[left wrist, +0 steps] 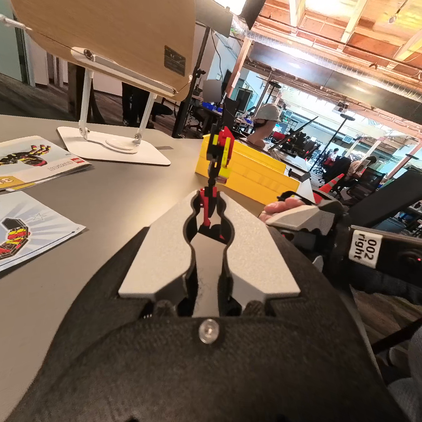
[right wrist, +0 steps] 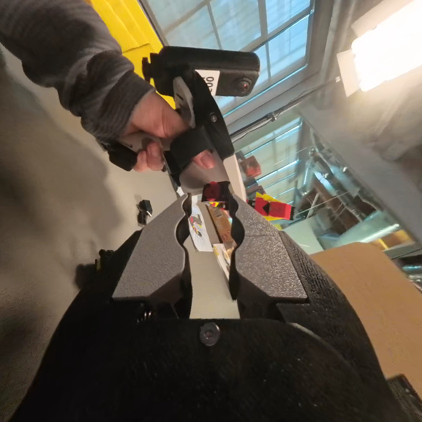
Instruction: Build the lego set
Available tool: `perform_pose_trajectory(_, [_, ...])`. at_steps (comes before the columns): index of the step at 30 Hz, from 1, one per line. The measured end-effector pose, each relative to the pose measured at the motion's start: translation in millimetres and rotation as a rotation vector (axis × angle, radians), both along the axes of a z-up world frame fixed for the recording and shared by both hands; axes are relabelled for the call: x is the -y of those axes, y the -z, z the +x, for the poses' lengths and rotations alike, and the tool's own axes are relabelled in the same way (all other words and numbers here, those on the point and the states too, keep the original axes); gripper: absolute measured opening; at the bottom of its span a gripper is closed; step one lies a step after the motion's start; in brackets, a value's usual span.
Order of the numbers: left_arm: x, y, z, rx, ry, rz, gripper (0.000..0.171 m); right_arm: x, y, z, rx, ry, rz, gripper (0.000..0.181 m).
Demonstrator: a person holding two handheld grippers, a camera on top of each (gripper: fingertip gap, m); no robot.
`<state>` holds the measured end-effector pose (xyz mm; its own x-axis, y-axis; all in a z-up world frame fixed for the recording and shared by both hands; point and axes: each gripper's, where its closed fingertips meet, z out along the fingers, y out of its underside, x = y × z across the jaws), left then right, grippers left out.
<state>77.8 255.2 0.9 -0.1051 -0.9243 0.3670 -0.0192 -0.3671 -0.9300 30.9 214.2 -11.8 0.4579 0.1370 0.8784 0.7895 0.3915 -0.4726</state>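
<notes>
Two grippers up off the table here. My left gripper (left wrist: 208, 201) has its jaws narrow, pinching the red foot of the lego figure (left wrist: 219, 155) at frame centre, in front of the yellow bin (left wrist: 251, 173). The figure's long axis runs straight up the frame, red-and-yellow head end pointing away from me toward the ceiling. My right gripper (right wrist: 209, 201) stands with jaws parted; a small red-and-black piece (right wrist: 214, 190) sits at its tips, and I can't tell if it's gripped. I judge the risk is that thin black joint: push sideways and the figure hinges over or snaps off.
</notes>
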Motion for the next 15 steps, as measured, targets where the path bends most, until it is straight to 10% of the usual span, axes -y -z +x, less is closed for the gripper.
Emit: perform_pose_trajectory(15, [2, 16, -13, -0.081, -0.058, 0.207, 0.014, 6, 8, -9, -0.053, -0.089, -0.09, 0.016])
